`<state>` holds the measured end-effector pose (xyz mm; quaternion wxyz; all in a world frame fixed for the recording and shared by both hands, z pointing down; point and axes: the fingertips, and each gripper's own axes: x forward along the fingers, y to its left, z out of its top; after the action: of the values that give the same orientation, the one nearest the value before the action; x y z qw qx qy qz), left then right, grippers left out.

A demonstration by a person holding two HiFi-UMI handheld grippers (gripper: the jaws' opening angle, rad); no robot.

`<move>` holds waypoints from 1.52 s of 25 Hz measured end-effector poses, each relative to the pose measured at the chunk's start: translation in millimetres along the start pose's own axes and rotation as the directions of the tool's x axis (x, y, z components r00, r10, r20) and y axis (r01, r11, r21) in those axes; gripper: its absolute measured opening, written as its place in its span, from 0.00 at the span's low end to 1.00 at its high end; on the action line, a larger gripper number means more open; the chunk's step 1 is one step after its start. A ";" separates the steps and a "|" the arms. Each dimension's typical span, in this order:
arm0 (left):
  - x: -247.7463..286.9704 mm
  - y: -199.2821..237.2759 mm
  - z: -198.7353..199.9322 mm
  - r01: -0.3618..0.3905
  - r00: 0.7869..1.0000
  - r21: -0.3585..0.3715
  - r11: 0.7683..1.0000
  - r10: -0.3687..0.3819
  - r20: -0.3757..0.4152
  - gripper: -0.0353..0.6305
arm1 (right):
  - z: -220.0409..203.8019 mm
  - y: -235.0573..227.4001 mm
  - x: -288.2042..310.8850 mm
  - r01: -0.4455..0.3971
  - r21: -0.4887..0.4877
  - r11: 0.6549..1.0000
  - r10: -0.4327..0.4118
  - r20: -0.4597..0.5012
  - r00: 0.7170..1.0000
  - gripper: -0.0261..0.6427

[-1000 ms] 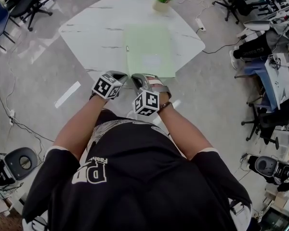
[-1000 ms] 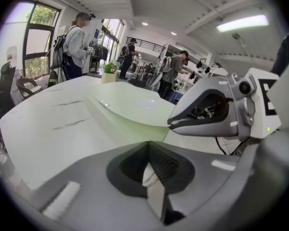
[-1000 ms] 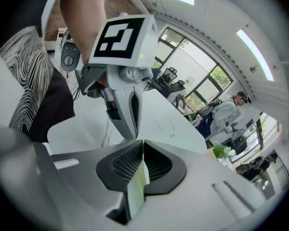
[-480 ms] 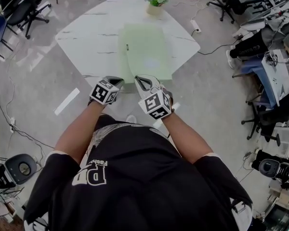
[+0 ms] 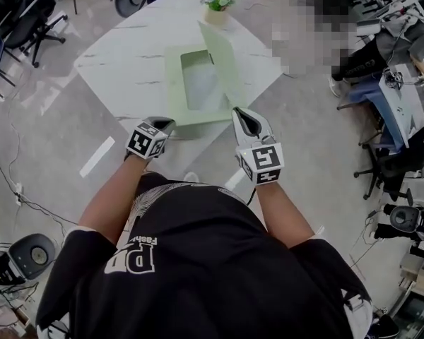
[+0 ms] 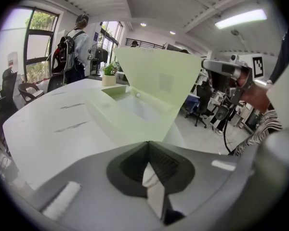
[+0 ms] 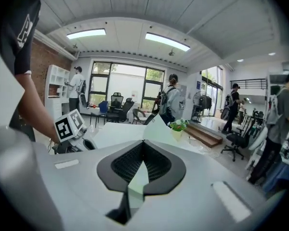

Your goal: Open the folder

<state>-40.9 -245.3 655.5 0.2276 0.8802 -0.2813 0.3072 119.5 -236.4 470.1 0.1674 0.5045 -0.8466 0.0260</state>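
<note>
A light green folder (image 5: 196, 83) lies on the white marble table (image 5: 124, 55), with its cover (image 5: 224, 55) standing up on its right side. My right gripper (image 5: 239, 111) is shut on the cover's near corner, and a green strip shows between its jaws (image 7: 143, 142). My left gripper (image 5: 167, 123) is shut at the folder's near left corner, by the table's front edge. In the left gripper view (image 6: 147, 143) the raised cover (image 6: 159, 83) fills the middle, and only white table shows between the shut jaws. The right gripper (image 6: 226, 73) appears there at the right.
A small potted plant (image 5: 218, 4) stands at the table's far corner, just beyond the folder. Office chairs (image 5: 28, 16) stand at the left and back. People stand at the upper right, with desks and cables (image 5: 14, 168) on the floor around.
The folder lay closed a second ago. My right gripper has swung up and to the right with the cover, which now stands upright. The left gripper has stayed at the near corner.
</note>
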 end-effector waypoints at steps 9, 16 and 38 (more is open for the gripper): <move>-0.9 1.0 0.1 -0.013 1.000 0.002 1.000 0.013 -0.002 0.13 | -6.4 -85.9 -36.3 0.154 0.236 0.959 -0.167 0.036 0.985 0.04; -1.7 2.0 0.2 -0.014 1.000 0.008 1.000 0.014 -0.010 0.13 | -28.5 -135.2 -56.4 0.260 0.330 0.907 -0.279 0.010 0.960 0.04; -2.5 0.2 -0.1 -0.037 0.999 0.031 0.999 0.037 -0.009 0.13 | -136.7 -259.9 -86.4 0.519 0.526 0.674 -0.486 -0.213 0.848 0.04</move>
<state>-42.6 -244.5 654.0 0.2096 0.8767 -0.2917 0.3199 416.5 -261.5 539.7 0.0342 0.7428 -0.6232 0.2423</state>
